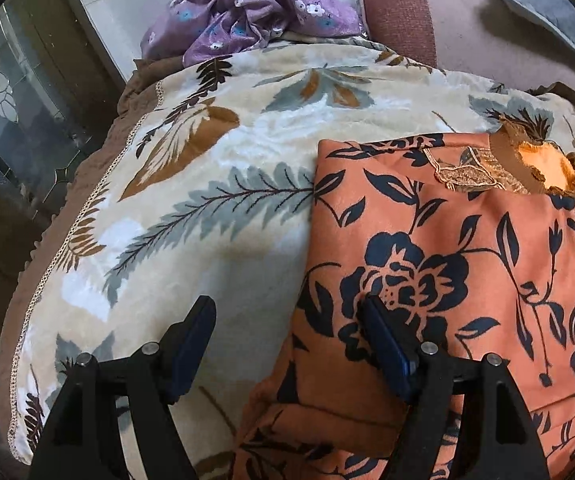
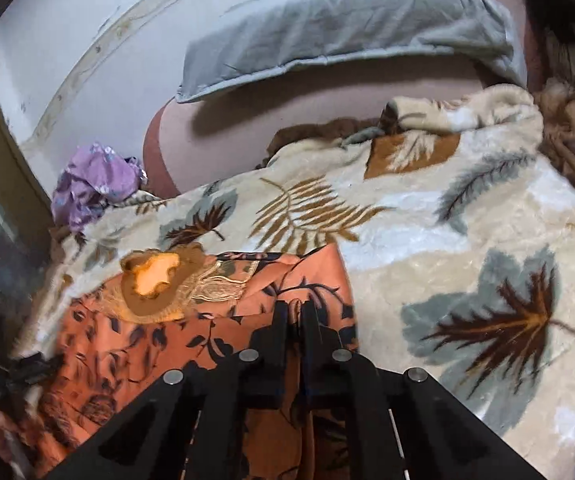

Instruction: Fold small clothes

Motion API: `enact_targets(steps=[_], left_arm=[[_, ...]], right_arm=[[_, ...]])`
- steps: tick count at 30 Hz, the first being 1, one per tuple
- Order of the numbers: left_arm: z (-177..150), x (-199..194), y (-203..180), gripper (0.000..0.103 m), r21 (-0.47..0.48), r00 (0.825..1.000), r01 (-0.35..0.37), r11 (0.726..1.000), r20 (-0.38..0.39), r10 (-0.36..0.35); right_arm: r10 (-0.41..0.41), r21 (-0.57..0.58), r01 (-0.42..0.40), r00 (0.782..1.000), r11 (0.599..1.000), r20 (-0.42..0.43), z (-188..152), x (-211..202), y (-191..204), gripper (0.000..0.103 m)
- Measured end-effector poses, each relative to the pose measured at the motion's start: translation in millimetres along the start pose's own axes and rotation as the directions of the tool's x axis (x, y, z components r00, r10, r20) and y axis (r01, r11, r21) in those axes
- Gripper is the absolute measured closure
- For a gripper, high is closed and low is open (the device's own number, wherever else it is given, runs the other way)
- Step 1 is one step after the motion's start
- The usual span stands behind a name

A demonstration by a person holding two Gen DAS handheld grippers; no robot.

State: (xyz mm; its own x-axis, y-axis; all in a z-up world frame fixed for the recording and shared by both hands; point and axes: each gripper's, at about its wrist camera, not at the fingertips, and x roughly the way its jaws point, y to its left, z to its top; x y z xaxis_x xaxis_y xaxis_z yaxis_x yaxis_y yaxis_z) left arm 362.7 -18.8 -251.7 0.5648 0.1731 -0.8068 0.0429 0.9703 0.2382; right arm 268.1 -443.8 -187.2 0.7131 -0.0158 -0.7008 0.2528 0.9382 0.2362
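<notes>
Currently: orange floral garment (image 1: 447,264) lies folded flat on the leaf-print blanket (image 1: 215,184) of the bed.
Left hand-held gripper (image 1: 287,340) stands released, jaws wide, straddling the garment's left edge: one finger over blanket, the other over cloth. Right hand-held gripper (image 2: 294,320) is clenched, jaws pinched together over the garment near its right edge; whether cloth is caught between them cannot be told.
</notes>
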Motion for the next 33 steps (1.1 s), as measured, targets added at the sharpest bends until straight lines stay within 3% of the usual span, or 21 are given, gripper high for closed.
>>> enact_targets(steps=[3,5,7,12,15,16,17,19,21,23,25,26,28,33], left_arm=[[-2.6,0.8,1.1,0.026,-0.001,1.0,0.0,1.0,-0.002,0.0],[-2.9,-0.1,1.0,0.026,0.005,1.0,-0.004,1.0,-0.007,0.004],[-2.5,-3.9,0.0,0.026,0.016,1.0,-0.02,1.0,-0.014,0.02],[-6.0,-27.8,-1.4,0.026,0.064,0.997,-0.034,0.997,0.068,0.029],[-7.5,-22.0,-1.8,0.026,0.081,0.998,-0.037,0.996,0.053,0.032],[-9.1,-13.9,-1.5,0.026,0.084,0.999,-0.043,0.996,0.022,0.042],[-11.5,-4.2,-2.0,0.026,0.093,0.999,-0.036,0.995,-0.019,0.038],[-14.7,-4.7,0.9,0.025,0.077,1.0,-0.023,0.997,-0.003,0.023],[-14.5,-7.9,1.8,0.025,0.086,0.999,-0.026,0.996,-0.02,0.028],[-16.7,-16.1,5.2,0.025,0.089,0.999,-0.021,0.996,-0.025,0.023],[-21.6,-28.7,13.1,0.025,0.088,1.0,0.0,0.996,-0.023,0.002],[-26.8,-37.9,19.1,0.025,0.092,1.0,0.021,0.995,-0.016,-0.02],[-40.6,-54.0,31.3,0.025,0.109,1.0,0.031,0.994,-0.005,-0.031],[-92.9,-86.7,80.0,0.025,0.1,0.995,0.097,0.99,-0.036,-0.094]], right_arm=[[0.014,0.031,-0.012,0.998,0.999,-0.059,0.6,8.8,-5.2,0.095],[-0.039,0.032,0.045,0.984,0.998,-0.171,-6.6,26.0,-7.3,0.094],[-0.058,0.055,0.071,0.976,0.996,-0.21,-7.9,30.9,-11.3,0.094],[-0.018,0.098,0.025,0.997,0.995,-0.071,9.1,-5.7,-3.7,0.091],[0.057,0.101,-0.052,0.997,0.994,-0.044,10.4,-18.1,11.1,0.063],[0.11,0.105,-0.106,0.993,0.989,-0.042,7.6,-20.5,18.2,0.039],[0.163,0.096,-0.158,0.986,0.983,-0.043,3.5,-21.5,27.0,0.035],[0.184,0.028,-0.182,0.975,0.983,-0.128,-9.3,-11.0,53.2,0.035],[0.124,-0.047,-0.137,0.968,0.989,-0.22,-26.1,5.4,71.8,0.037],[0.036,-0.116,-0.077,0.945,0.99,-0.324,-49.6,30.2,82.5,0.036],[0.01,-0.156,-0.055,0.96,0.986,-0.279,-55.5,22.7,87.8,0.037],[0.028,-0.139,-0.071,0.957,0.988,-0.29,-51.9,14.7,88.1,0.037],[0.114,-0.055,-0.131,0.961,0.99,-0.253,-45.4,-12.1,78.0,0.037],[0.176,0.064,-0.168,0.971,0.984,-0.16,-50.7,-82.9,45.7,0.037]])
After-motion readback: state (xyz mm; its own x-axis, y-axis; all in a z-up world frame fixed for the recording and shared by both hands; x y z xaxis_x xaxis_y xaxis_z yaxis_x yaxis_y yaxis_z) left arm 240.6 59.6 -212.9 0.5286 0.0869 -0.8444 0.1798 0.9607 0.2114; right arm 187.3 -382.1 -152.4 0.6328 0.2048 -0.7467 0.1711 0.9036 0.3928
